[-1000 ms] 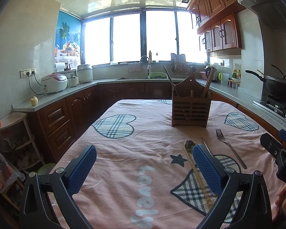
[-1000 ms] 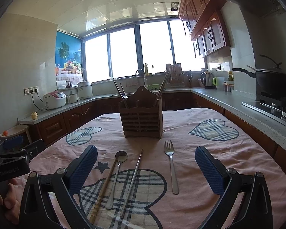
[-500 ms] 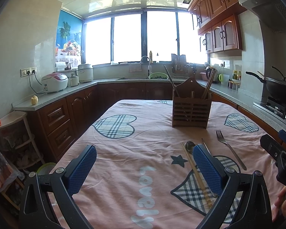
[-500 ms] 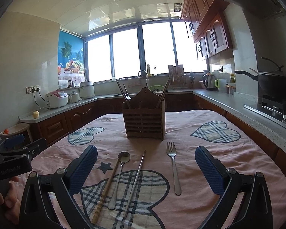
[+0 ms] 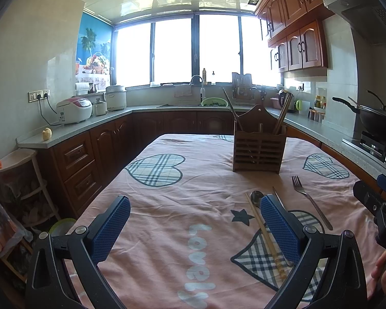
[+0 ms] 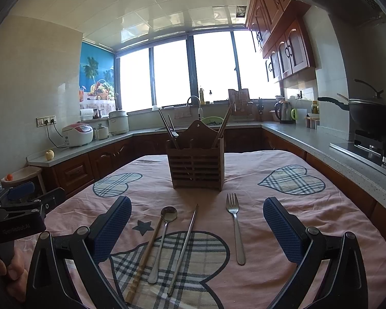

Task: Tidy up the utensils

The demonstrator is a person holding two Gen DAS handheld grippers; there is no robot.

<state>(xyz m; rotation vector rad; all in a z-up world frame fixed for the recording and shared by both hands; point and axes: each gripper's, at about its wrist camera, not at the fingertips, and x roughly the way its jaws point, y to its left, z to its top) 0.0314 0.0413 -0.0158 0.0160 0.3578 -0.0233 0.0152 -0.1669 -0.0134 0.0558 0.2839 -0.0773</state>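
Fork (image 6: pixel 234 228), metal chopstick (image 6: pixel 183 249), spoon (image 6: pixel 162 239) and wooden chopstick (image 6: pixel 144 255) lie side by side on the pink heart-print cloth (image 6: pixel 270 206), near a slatted wooden holder (image 6: pixel 196 163) that stands upright behind them with chopsticks in its outer slots. Left gripper (image 5: pixel 195 228) and right gripper (image 6: pixel 197 228): both spread wide, holding nothing, above the cloth. Surround: grey counter (image 6: pixel 296 135), dark wood cabinets (image 5: pixel 85 162), rice cooker (image 6: pixel 77 134), wok (image 6: pixel 370 114), bright window (image 6: pixel 180 72)

The left gripper (image 5: pixel 195 225) hangs level, jaws spread wide and empty. The right gripper (image 6: pixel 196 225) matches it, gaping, nothing between its pads.
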